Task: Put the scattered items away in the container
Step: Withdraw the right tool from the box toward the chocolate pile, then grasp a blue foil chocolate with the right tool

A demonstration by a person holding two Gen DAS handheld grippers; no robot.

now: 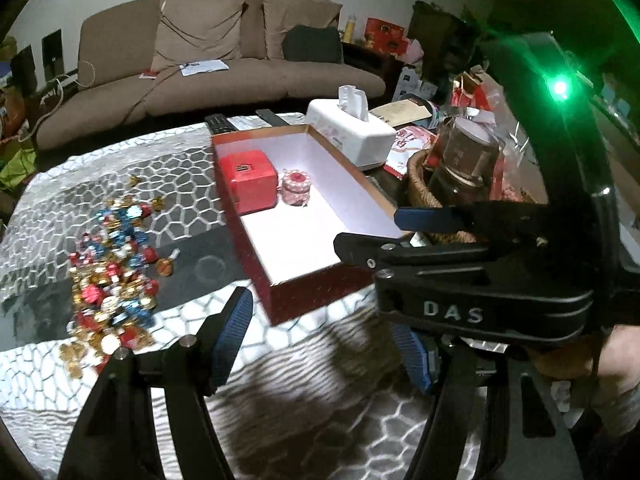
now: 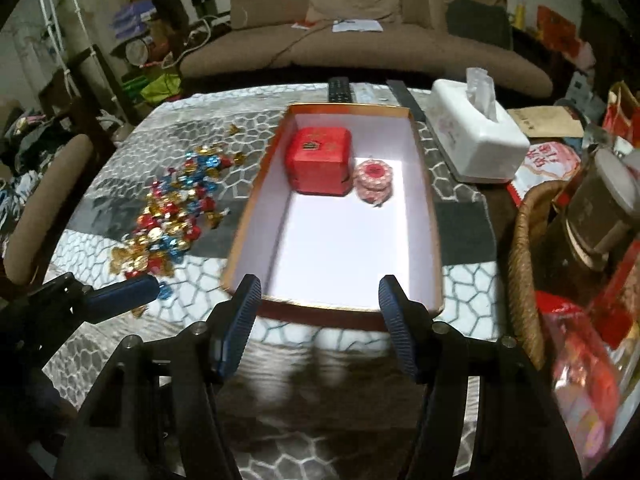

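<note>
Left of the box, candies lie ahead of both wide-open, empty tongs.

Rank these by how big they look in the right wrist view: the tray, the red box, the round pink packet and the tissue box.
1. Tray
2. Tissue box
3. Red box
4. Round pink packet

All four sit at similar distance, so the order should hold in reality too.
</note>
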